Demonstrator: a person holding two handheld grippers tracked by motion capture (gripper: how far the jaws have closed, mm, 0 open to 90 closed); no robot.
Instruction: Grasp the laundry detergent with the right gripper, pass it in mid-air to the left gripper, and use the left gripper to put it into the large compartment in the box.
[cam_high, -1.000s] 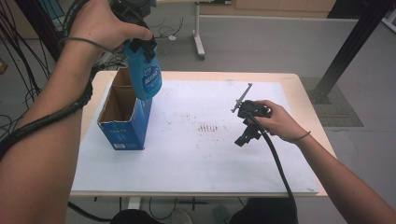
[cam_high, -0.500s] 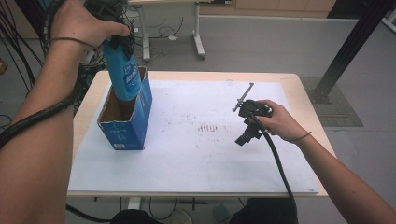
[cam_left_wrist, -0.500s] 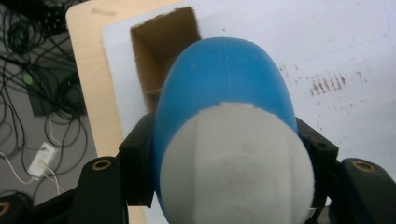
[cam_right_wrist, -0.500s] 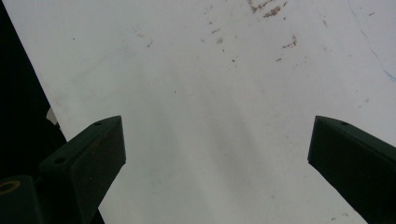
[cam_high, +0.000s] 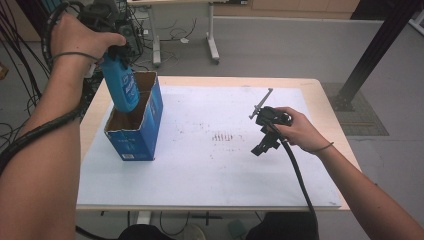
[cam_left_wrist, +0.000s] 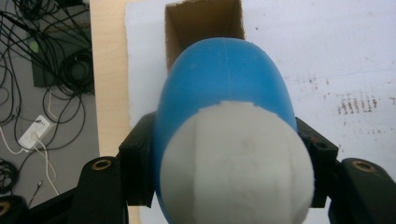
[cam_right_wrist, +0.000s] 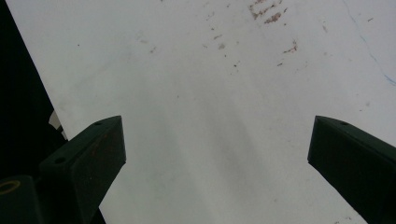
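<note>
Desk (cam_high: 210, 200): wooden top under a white sheet, with a patch of brown specks near the middle. Cables lie on the floor beyond its left edge.

Cardboard box (cam_high: 134, 127): blue outside, brown inside, top flaps open, standing upright on the left part of the white sheet. In the left gripper view its open mouth (cam_left_wrist: 204, 28) sits directly beyond the bottle.

Bottle (cam_high: 120, 86): blue plastic body with a white end. It hangs bottom-first over the box's open top, its lower end at or just inside the rim; I cannot tell how deep it reaches. From the left gripper view the white end (cam_left_wrist: 236, 163) faces the camera and the blue body (cam_left_wrist: 224, 74) points toward the opening.

Left hand-held gripper (cam_high: 112, 50): clamped on the bottle near its white end, one black jaw pressing each side.

Right hand-held gripper (cam_high: 265, 132): resting low on the desk at the right, well apart from the box, jaws spread wide with nothing but bare white sheet between them.

Step in hand, as I judge it: lowering the bottle into the box. The next move calls for a straight descent, keeping the bottle centred between the box walls so it does not catch a flap or tip the box, then releasing once the bottle rests on the bottom.
</note>
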